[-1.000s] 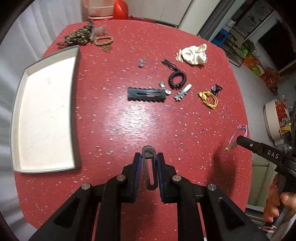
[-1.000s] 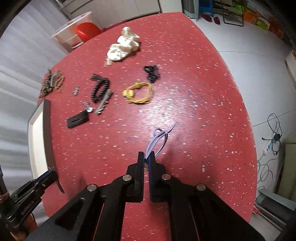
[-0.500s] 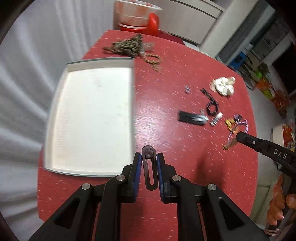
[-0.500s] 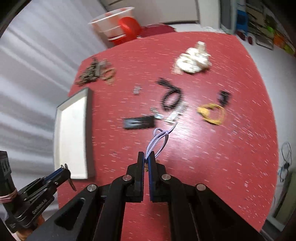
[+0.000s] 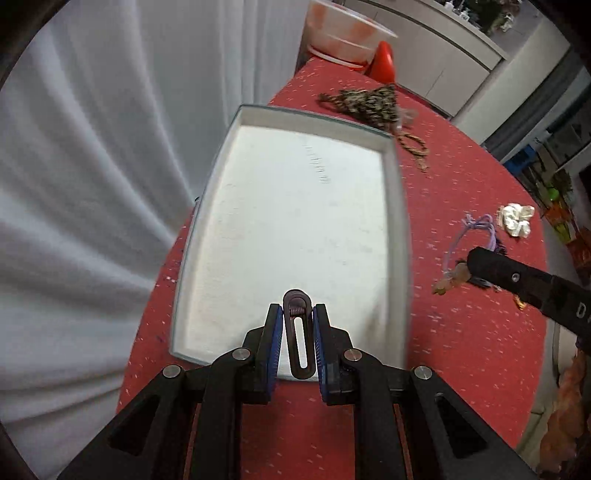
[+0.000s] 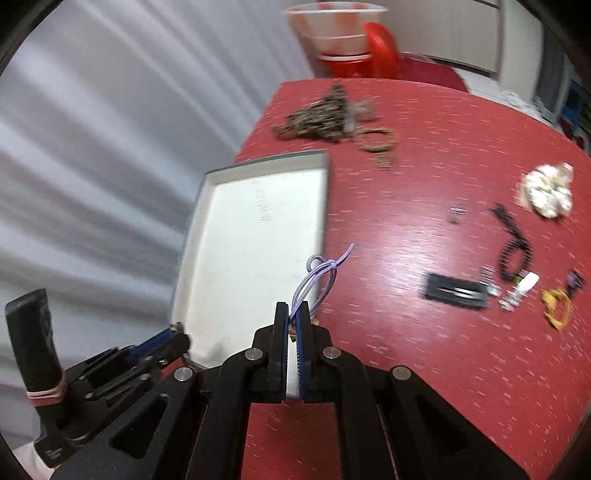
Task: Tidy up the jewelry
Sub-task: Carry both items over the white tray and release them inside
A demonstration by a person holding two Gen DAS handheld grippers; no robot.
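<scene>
Left gripper (image 5: 297, 328), lower centre of its view, clamped on a dark hair clip (image 5: 297, 334) over the near end of the white tray (image 5: 395, 221). Right gripper (image 6: 292, 325) pinched tight on a lilac hair tie (image 6: 316, 277), just beside the tray's right rim. Other pieces scattered at right on the red table (image 6: 424, 166).

We look across a red speckled table (image 5: 461, 350) set against pale grey pleated curtains (image 5: 92, 184); behind its far end sit a translucent tub (image 6: 334, 26) and a red rounded object (image 6: 380, 48), with white cabinet fronts (image 5: 436, 55) beyond and cluttered shelves (image 5: 554, 166), blurred, at right
</scene>
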